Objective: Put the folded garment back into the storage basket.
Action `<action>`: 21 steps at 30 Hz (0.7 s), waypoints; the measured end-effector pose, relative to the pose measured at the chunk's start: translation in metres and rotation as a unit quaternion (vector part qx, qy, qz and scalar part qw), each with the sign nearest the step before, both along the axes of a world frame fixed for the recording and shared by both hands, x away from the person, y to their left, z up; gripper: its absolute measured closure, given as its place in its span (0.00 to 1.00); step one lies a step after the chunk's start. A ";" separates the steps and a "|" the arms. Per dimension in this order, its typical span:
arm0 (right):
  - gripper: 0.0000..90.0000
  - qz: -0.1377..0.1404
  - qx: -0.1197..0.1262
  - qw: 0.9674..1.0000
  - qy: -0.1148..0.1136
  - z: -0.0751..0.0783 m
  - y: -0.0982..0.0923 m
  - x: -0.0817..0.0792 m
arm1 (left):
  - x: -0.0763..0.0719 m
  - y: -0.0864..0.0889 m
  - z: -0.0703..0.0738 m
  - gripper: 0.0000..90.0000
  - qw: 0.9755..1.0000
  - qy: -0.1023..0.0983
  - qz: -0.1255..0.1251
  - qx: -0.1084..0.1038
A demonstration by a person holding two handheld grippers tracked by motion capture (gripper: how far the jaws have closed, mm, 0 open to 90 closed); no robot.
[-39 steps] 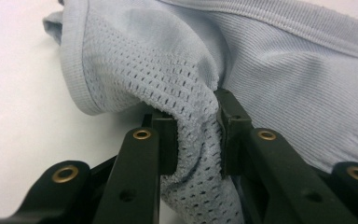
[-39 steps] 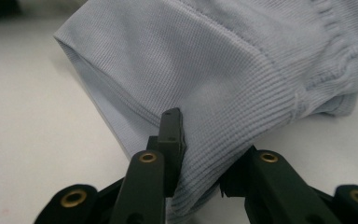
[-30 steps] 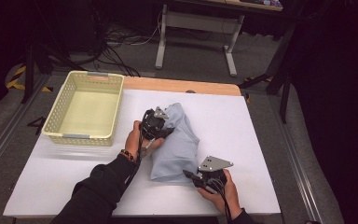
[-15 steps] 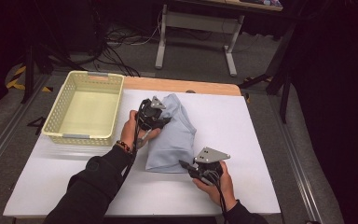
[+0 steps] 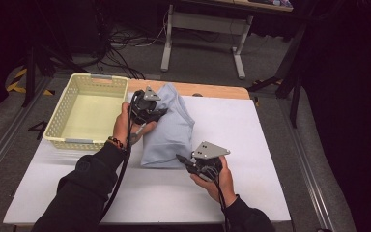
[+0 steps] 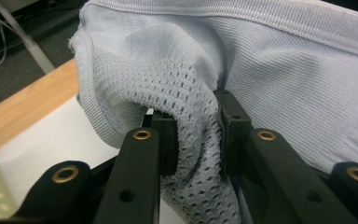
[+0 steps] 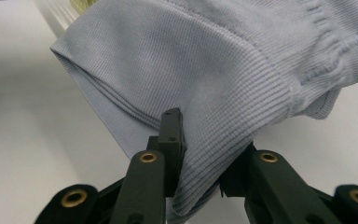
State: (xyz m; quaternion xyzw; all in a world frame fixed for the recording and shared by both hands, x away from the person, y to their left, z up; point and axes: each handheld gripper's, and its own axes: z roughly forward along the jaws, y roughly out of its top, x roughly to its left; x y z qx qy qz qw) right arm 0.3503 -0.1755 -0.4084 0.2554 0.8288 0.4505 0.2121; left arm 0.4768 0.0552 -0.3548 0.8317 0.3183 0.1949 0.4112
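Observation:
A folded light-blue knit garment (image 5: 166, 128) hangs between my two grippers over the white table (image 5: 251, 145). My left gripper (image 5: 158, 113) is shut on its far left edge, near the basket. In the left gripper view the jaws pinch a bunch of mesh-knit cloth (image 6: 193, 116) at my left gripper (image 6: 196, 135). My right gripper (image 5: 183, 160) is shut on the near corner of the garment. The right gripper view shows ribbed fabric (image 7: 223, 74) clamped at my right gripper (image 7: 205, 154), with the folded hem lifted off the table.
A pale yellow plastic basket (image 5: 63, 126) stands on the table's left side, just left of my left hand. The table's wooden far edge (image 5: 212, 89) shows behind the garment. Cables and a metal stand (image 5: 203, 38) lie on the floor beyond.
Both hands have lifted the garment and carried it toward the far left, closer to the basket. The cloth now hangs more stretched between the two grippers.

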 end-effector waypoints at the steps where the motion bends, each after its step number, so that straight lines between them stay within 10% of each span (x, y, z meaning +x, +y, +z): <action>1: 0.82 0.004 0.001 1.000 -0.006 0.004 0.006 0.002 | 0.001 0.003 0.003 0.82 1.000 -0.004 0.001 0.000; 21: 0.83 0.040 0.007 0.999 -0.026 0.032 0.061 0.032 | 0.011 0.065 0.031 0.82 0.998 -0.021 0.058 -0.003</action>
